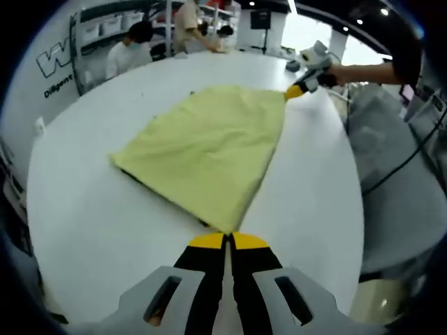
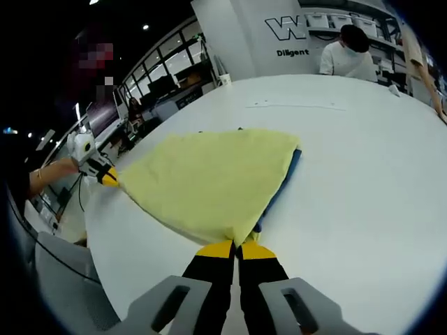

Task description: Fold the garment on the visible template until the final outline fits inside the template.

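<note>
A pale yellow garment [image 1: 209,146] lies spread on the round white table [image 1: 91,223]. A dark blue template [image 2: 288,171] shows as a thin edge from under it, also the dark strip [image 1: 150,185] along the garment's near-left edge. My left gripper [image 1: 228,239] is shut on the garment's near corner. My right gripper [image 2: 238,246] is shut on another corner of the garment [image 2: 216,178]. In the left gripper view the right gripper [image 1: 299,88], held by a hand, pinches the far-right corner. In the right gripper view the left gripper [image 2: 106,176] holds the left tip.
People [image 1: 129,52] work at the table's far side, in front of shelves with boxes. A grey covered object [image 1: 394,174] stands beyond the table's right edge. A thin white strip [image 2: 297,105] lies on the table past the garment.
</note>
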`<state>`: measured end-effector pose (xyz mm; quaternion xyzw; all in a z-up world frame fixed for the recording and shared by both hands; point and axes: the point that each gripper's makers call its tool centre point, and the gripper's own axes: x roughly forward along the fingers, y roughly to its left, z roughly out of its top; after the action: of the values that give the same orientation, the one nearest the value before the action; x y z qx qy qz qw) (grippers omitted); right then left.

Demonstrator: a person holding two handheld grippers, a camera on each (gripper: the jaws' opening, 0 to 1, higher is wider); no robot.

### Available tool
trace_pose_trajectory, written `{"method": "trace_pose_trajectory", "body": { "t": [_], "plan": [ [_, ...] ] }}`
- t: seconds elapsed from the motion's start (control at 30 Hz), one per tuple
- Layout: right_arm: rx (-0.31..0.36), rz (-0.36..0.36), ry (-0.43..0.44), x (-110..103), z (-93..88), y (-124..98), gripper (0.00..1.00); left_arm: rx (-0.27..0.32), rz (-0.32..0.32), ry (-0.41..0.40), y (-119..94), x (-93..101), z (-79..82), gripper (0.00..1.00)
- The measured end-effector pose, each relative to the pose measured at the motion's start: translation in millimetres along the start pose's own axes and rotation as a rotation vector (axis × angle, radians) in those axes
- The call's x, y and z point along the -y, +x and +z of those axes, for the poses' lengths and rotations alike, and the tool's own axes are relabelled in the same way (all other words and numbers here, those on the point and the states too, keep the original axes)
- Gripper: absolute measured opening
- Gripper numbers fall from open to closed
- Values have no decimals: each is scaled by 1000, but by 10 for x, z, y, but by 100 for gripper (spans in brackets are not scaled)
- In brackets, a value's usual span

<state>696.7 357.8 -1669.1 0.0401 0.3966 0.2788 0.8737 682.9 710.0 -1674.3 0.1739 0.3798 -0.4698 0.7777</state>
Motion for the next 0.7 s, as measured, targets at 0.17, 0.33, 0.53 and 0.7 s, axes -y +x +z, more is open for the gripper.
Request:
{"method": "trace_pose_trajectory", "body": {
  "t": [0.17,0.33,0.53,0.7],
  "plan": [
    [-7,7,1,-3,-80,-24,0,26,38,-77,15,3,-16,0],
    [-19,8,1,-15,-165,-63,0,53,55,-142,28,5,-48,0],
    [-17,-5,28,-22,-241,-108,0,86,69,-202,-7,4,-73,0],
    [-26,-11,9,-45,-230,-117,0,79,69,-195,-24,68,-75,0]
  ]
}}
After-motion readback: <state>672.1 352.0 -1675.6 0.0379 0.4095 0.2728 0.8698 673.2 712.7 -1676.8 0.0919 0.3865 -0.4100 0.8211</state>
